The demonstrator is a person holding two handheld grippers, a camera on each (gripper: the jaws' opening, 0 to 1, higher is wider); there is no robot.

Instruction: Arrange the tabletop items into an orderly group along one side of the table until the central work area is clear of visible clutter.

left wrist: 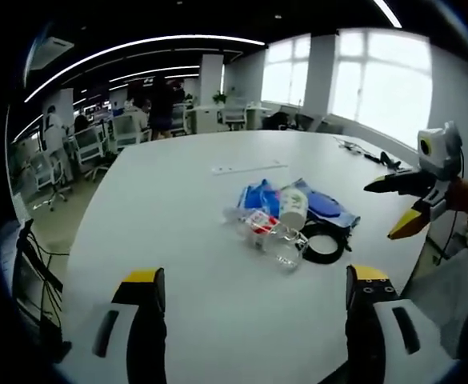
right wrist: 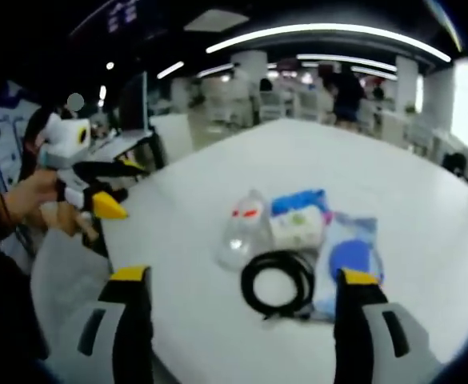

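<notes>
Left gripper (left wrist: 254,292) and right gripper (right wrist: 239,294) are hovering wide open, holding nothing. Bottle (left wrist: 263,230), cup (left wrist: 293,208), blue bag (left wrist: 323,206) and cable (left wrist: 323,242) are lying clustered on the table (left wrist: 178,208).

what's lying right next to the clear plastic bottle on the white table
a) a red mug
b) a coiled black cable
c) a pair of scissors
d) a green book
b) A coiled black cable lies right beside the clear plastic bottle on the white table; the left gripper view shows the same pairing, the cable next to the bottle.
</notes>
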